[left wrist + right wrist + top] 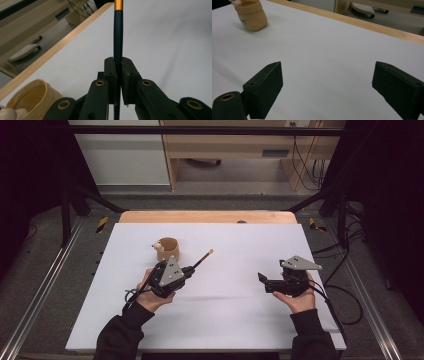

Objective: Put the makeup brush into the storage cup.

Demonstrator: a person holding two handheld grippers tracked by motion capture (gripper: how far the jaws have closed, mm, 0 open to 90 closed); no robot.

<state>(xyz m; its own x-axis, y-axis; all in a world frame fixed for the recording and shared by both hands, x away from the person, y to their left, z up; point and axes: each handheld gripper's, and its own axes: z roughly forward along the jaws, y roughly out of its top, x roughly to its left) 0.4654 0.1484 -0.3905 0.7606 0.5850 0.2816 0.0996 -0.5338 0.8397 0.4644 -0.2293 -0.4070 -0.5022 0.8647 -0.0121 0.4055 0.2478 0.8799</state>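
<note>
High view: left tongs (189,268) clamp brush (202,259) beside cup (168,249); right tongs (263,281) gape empty.

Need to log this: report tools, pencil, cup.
Left tool shut on pencil. Right tool open, empty. Cup upright beside left tool. Nothing in the way.

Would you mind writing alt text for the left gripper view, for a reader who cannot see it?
The left gripper has its two black jaws shut on a slim dark pen with a gold band, which points straight away over the white table. A tan fabric pouch sits at the lower left, and the table's wooden edge runs diagonally behind it.
</note>
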